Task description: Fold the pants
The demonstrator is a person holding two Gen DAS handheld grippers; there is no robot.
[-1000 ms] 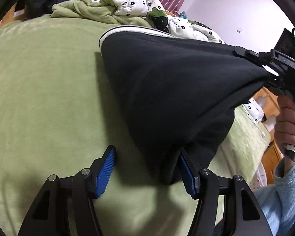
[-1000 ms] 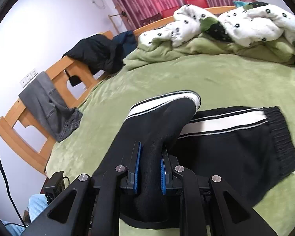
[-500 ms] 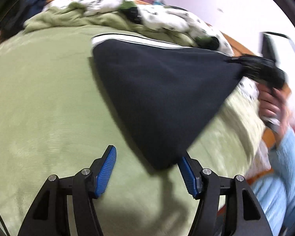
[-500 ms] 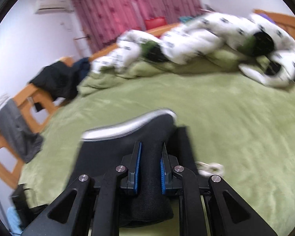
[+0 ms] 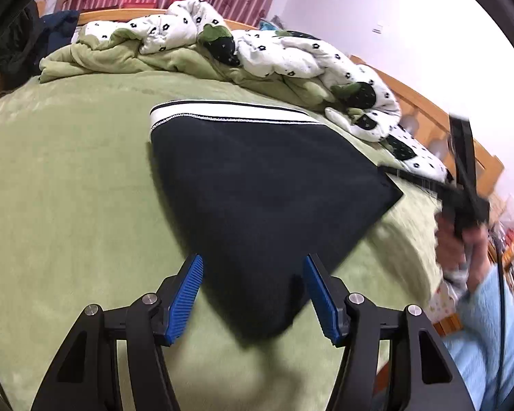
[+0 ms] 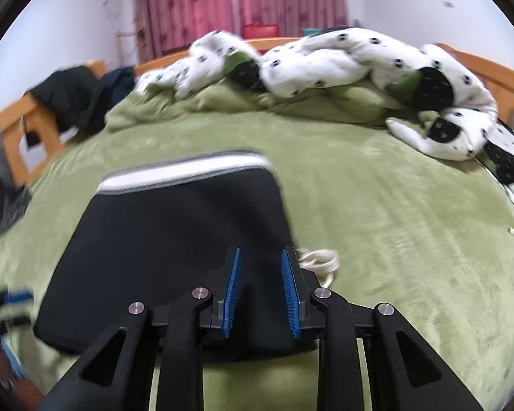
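While my right gripper (image 6: 261, 291) opens and my left gripper (image 5: 252, 296) closes, unclamped, the black white-striped folded pants (image 6: 185, 226) lie flat on the green fleece bedspread (image 6: 394, 222).

The left gripper (image 5: 252, 296) is held with its blue-padded fingers (image 5: 185, 296) spread and closing, while the right gripper (image 6: 261, 293) is shown tilted downward, fingers parting.

A green blanket (image 6: 394, 222) covers the bed. A spotted quilt (image 6: 325, 65) lies bunched at its far edge, before red curtains (image 6: 240, 3). Dark clothes (image 6: 75, 99) hang on the wooden frame (image 6: 13, 130), left of the quilt.
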